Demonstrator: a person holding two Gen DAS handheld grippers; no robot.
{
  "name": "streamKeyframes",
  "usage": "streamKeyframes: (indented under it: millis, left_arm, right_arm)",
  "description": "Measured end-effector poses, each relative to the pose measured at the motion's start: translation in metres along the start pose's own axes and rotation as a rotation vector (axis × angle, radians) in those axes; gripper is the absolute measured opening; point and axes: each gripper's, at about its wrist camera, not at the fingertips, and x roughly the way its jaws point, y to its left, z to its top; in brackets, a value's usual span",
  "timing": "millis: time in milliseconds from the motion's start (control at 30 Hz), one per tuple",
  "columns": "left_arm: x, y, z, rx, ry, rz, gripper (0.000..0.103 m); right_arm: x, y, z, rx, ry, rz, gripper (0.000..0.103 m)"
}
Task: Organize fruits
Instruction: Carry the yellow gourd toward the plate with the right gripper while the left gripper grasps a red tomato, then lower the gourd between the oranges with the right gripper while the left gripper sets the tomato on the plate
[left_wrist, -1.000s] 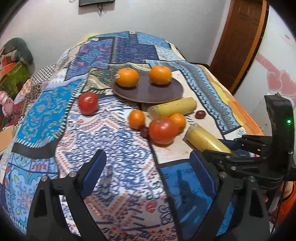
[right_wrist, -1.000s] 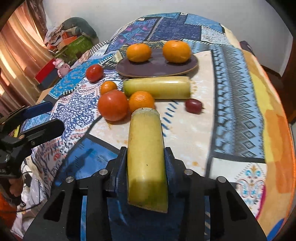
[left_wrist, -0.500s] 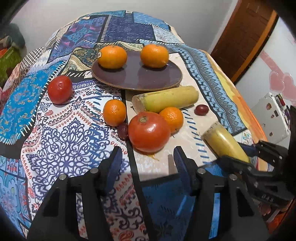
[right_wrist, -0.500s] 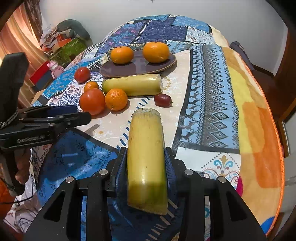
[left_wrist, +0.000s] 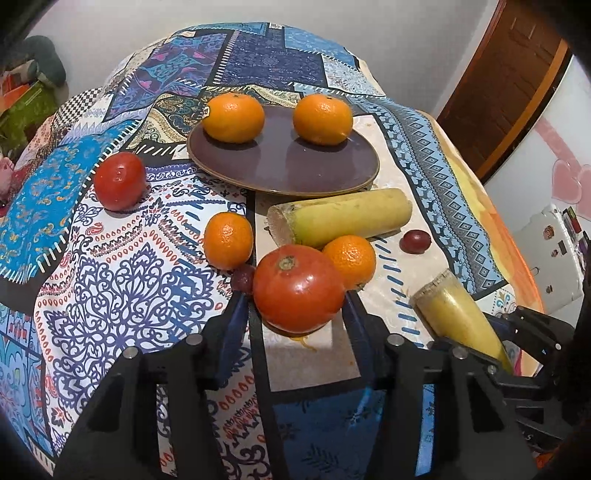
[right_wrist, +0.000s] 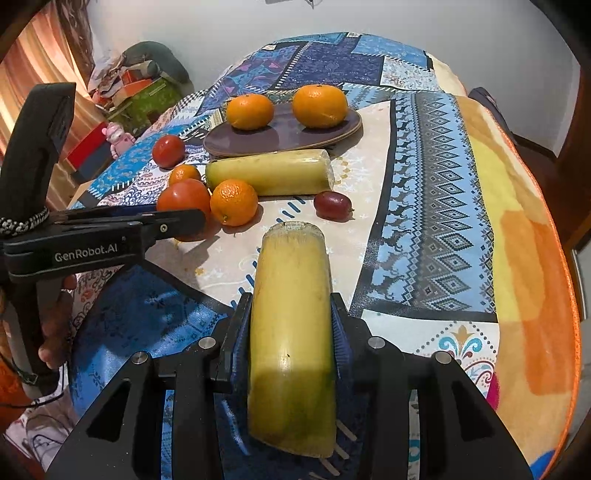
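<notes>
In the left wrist view, the left gripper (left_wrist: 297, 306) stands open, one blue-padded finger on each side of the large tomato (left_wrist: 298, 288), which rests on the patterned cloth (left_wrist: 122, 273); contact with the pads cannot be told. A small orange (left_wrist: 349, 260) touches the tomato from behind, and a dark grape (left_wrist: 242, 278) sits just beside its left. Another orange (left_wrist: 228, 240) lies near, and a yellow cane piece (left_wrist: 341, 217) lies across in front of the brown plate (left_wrist: 284, 166), which carries two oranges (left_wrist: 233, 118) (left_wrist: 322, 119). A smaller tomato (left_wrist: 119, 181) sits well apart on the left, and a second grape (left_wrist: 416, 241) lies to the right. At the lower right, the right gripper (left_wrist: 484, 350) holds a held cane piece (left_wrist: 458, 317)

In the right wrist view, the right gripper (right_wrist: 291, 325) is clamped on the held cane piece (right_wrist: 291, 332), which points forward above the cloth (right_wrist: 436, 206). The left gripper (right_wrist: 177, 225) reaches in from the left with its tips at the large tomato (right_wrist: 183, 197). The plate (right_wrist: 280, 138) with its oranges sits farther back, the lying cane piece (right_wrist: 269, 172) in front of it
</notes>
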Motion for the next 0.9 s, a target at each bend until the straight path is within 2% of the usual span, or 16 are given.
streamKeyframes:
  millis: [33, 267, 467, 733, 900]
  left_arm:
    - [-0.001, -0.001, -0.001, 0.007, -0.001, -0.010, 0.046]
    - [-0.015, 0.004, -0.008, 0.027, -0.009, -0.038, 0.046]
    - [-0.045, 0.011, -0.007, 0.040, -0.068, -0.043, 0.046]
    - [-0.080, 0.025, 0.015, 0.048, -0.178, -0.008, 0.045]
    - [-0.088, 0.031, 0.037, 0.052, -0.234, 0.017, 0.045]
  right_arm:
    - [-0.001, 0.000, 0.000, 0.000, -0.003, 0.000, 0.036]
    - [-0.010, -0.002, 0.008, 0.011, -0.043, 0.009, 0.036]
    - [-0.019, -0.002, 0.026, 0.004, -0.089, 0.008, 0.036]
    - [-0.024, 0.001, 0.060, -0.010, -0.163, 0.005, 0.036]
    - [-0.023, 0.003, 0.090, -0.022, -0.209, 0.006, 0.036]
